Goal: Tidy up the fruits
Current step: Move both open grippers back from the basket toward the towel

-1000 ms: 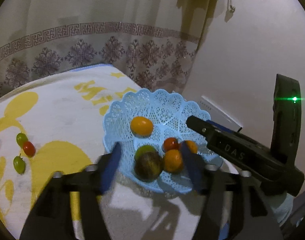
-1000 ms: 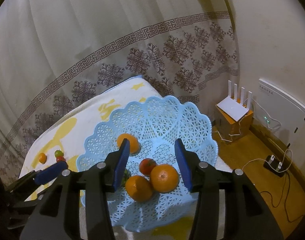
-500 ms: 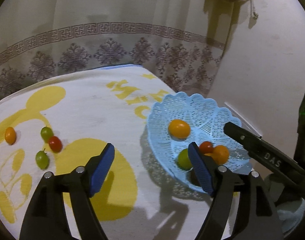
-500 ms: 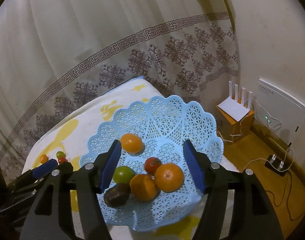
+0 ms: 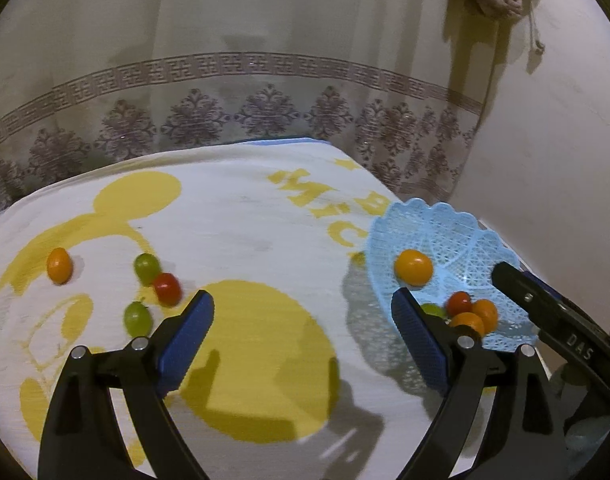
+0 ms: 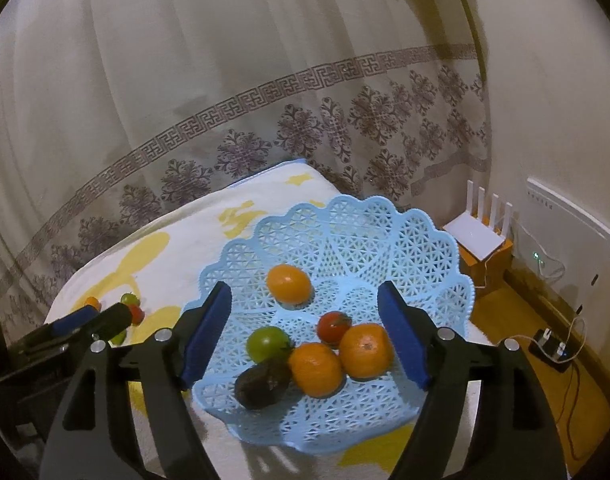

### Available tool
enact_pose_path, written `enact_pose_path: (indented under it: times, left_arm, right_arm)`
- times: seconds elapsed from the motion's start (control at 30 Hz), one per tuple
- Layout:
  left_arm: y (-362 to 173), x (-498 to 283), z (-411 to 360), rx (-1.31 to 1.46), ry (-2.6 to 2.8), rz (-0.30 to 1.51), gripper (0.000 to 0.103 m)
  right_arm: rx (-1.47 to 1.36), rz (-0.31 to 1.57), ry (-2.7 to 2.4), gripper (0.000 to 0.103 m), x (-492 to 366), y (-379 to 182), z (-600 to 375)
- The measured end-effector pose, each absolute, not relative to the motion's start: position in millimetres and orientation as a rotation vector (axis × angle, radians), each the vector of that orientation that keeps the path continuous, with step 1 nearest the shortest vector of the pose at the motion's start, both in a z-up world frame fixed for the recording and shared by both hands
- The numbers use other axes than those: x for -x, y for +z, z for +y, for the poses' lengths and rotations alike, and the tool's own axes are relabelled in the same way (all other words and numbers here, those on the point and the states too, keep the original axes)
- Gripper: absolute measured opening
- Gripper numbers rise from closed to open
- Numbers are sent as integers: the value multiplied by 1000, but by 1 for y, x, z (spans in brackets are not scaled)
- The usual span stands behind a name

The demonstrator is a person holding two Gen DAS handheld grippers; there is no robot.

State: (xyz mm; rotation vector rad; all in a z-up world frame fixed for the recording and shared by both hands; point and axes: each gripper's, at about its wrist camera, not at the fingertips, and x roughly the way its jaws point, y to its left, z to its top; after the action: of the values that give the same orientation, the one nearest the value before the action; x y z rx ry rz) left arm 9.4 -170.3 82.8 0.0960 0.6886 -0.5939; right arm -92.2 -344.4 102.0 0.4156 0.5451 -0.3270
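Observation:
A light blue lattice basket (image 6: 345, 224) (image 5: 453, 224) sits at the right end of a white and yellow cloth. It holds three oranges, among them the far orange (image 6: 288, 282) (image 5: 413, 267), a red tomato (image 6: 333, 326), a green tomato (image 6: 267, 344) and a dark fruit (image 6: 261, 384). My right gripper (image 6: 305, 332) hovers over the basket, jaws opening, pads touching nothing. My left gripper (image 5: 301, 332) hangs above the bare cloth, jaws opening and empty. Left of it lie a small orange fruit (image 5: 59, 265), two green fruits (image 5: 146, 268) (image 5: 136, 317) and a red tomato (image 5: 167, 289).
A patterned curtain (image 5: 241, 112) hangs behind the cloth-covered table (image 5: 233, 224). Right of the table, on a wooden floor, stand a white router (image 6: 481, 236) on a box, a white wall panel (image 6: 573, 236) and a plugged power strip (image 6: 553, 344).
My left gripper swung left from over the basket to over the cloth, widening its jaws. The right gripper's jaws spread apart above the basket; a dark fruit and a green tomato came into view there.

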Motion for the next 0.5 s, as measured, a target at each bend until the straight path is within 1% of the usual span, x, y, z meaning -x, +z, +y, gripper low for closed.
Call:
enact_pose_path:
  times: [0.2,0.5]
  left_arm:
    - [80,-21,-144,-76,-528,695,90]
    - [71,-39,-97,-45,-426,712,90]
  right_arm:
    - [-407,541,-308,82,88,104,-332]
    - [-355,525,-272,83,77,112,-306]
